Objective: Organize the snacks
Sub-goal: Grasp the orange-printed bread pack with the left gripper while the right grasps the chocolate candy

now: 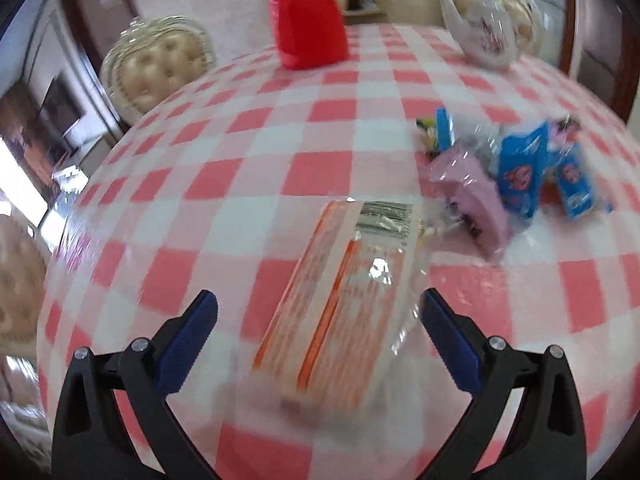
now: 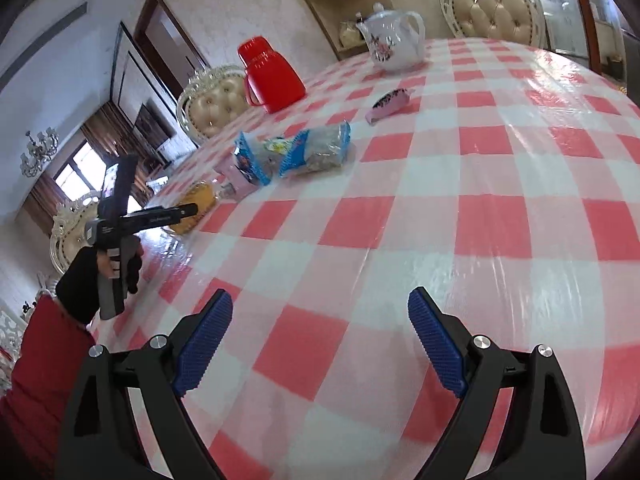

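An orange-and-clear snack packet (image 1: 340, 304) lies on the checked tablecloth between the fingers of my left gripper (image 1: 318, 320), which is open around it without touching. A pile of snacks sits beyond to the right: a pink packet (image 1: 476, 204) and blue packets (image 1: 520, 172). In the right wrist view my right gripper (image 2: 320, 334) is open and empty over bare cloth. The left gripper (image 2: 188, 210) shows there over the orange packet (image 2: 198, 206), with the blue packets (image 2: 296, 154) behind it and a lone pink packet (image 2: 390, 104) farther back.
A red thermos jug (image 1: 306, 20) and a white flowered teapot (image 1: 486, 24) stand at the far side of the table (image 2: 480, 216). Cream tufted chairs (image 1: 156, 64) ring the table. A wooden shelf (image 2: 340, 4) stands by the wall.
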Tool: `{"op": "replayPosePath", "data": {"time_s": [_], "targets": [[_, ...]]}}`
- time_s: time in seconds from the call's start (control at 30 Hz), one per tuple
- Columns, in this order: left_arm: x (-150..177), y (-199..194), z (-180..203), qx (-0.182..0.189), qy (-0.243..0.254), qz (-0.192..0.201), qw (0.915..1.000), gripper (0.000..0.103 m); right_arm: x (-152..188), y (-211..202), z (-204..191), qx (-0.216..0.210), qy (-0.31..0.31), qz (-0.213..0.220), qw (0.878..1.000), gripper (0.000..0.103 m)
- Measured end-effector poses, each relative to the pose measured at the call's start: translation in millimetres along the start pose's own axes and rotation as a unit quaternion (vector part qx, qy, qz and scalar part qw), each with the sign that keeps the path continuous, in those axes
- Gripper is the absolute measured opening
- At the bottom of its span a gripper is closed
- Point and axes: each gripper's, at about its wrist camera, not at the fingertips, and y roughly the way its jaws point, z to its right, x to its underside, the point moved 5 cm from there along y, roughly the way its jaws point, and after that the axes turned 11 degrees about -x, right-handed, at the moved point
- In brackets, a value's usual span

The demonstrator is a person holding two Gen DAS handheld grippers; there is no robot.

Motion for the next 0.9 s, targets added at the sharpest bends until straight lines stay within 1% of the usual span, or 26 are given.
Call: {"op": "replayPosePath", "data": {"time_s": [0.03,0.07,0.1,0.13,0.17,0.23,0.27,0.3,0.33,0.37,0.4,0.43,0.47,0.53,0.57,0.6,0.63,0.67,0.73,0.8,0.87,0.9], "targets": [[-0.2,6.7,2.7,0.004,0.002,-0.003,1.0,0.101,-6.6,2.9,3.3,0.009,-0.005,-0.003,1.0,0.087],[0.1,11.4,4.0,0.016,-0.01,-0.003,0.9998,0.098,-14.8,6.2,6.9,0.02,-0.011,-0.005,1.0,0.087],[0.2,12.1,2.6,0.029,-0.031,0.0,0.9991,0.075,-22.3,8.9,9.7,0.027,-0.014,-0.007,1.0,0.087],[2.2,11.1,2.8,0.063,-0.053,-0.005,0.9966,0.059,-31.0,12.8,13.2,0.032,-0.017,-0.007,0.999,0.087],[4.2,6.1,-1.3,0.071,-0.086,-0.006,0.9937,0.049,-43.5,19.1,18.3,0.038,-0.019,-0.005,0.999,0.087],[12.6,-0.4,-6.1,0.065,-0.139,-0.017,0.988,0.048,-66.1,33.9,31.0,0.048,-0.019,-0.003,0.999,0.087],[19.2,-6.6,-7.5,0.068,-0.172,-0.017,0.9825,0.048,-82.6,43.8,40.8,0.059,-0.013,0.005,0.998,0.087],[25.3,-12.3,-9.2,0.064,-0.205,-0.019,0.9765,0.048,-97.5,52.2,50.7,0.075,-0.006,0.018,0.997,0.087],[32.7,-18.1,-10.2,0.055,-0.243,-0.024,0.9682,0.048,-109.2,59.0,59.4,0.087,0.0,0.027,0.996,0.087],[38.7,-26.2,-7.2,0.062,-0.275,-0.019,0.9592,0.048,-125.3,70.3,72.0,0.104,0.015,0.038,0.994,0.087],[40.2,-33.4,-3.9,0.069,-0.295,-0.003,0.9529,0.048,-137.6,80.7,82.6,0.113,0.03,0.045,0.992,0.087],[39.1,-40.5,-2.3,0.066,-0.301,0.006,0.9512,0.048,-144.9,87.2,89.5,0.117,0.043,0.048,0.991,0.087],[36.6,-46.2,2.7,0.059,-0.302,0.021,0.9514,0.049,-154.1,97.5,99.4,0.124,0.065,0.052,0.989,0.087],[28.5,-53.0,11.2,0.065,-0.289,0.055,0.9536,0.049,-164.2,113.9,111.6,0.129,0.101,0.051,0.985,0.087],[23.1,-53.9,13.3,0.067,-0.28,0.067,0.9552,0.049,-167.3,123.9,115.7,0.135,0.118,0.044,0.983,0.09],[20.9,-54.0,12.8,0.067,-0.278,0.072,0.9554,0.049,-173.0,129.1,113.3,0.146,0.115,0.054,0.981,0.09],[19.3,-51.4,10.6,0.068,-0.281,0.075,0.9543,0.049,-177.8,134.6,110.7,0.146,0.112,0.056,0.981,0.089],[19.4,-47.0,7.0,0.068,-0.289,0.072,0.9523,0.05,-182.8,143.9,105.9,0.141,0.109,0.054,0.983,0.086],[22.5,-42.0,0.4,0.068,-0.301,0.064,0.9491,0.051,-190.4,158.2,98.1,0.151,0.103,0.057,0.982,0.079],[29.1,-41.4,-9.3,0.068,-0.317,0.055,0.9443,0.052,-198.7,174.9,94.1,0.159,0.102,0.052,0.981,0.071],[33.0,-36.7,-18.2,0.073,-0.336,0.046,0.9381,0.053,-208.8,188.6,98.8,0.18,0.107,0.053,0.976,0.07],[34.0,-35.5,-21.7,0.074,-0.343,0.045,0.9353,0.053,-212.0,192.5,100.8,0.186,0.108,0.052,0.975,0.067]]}}
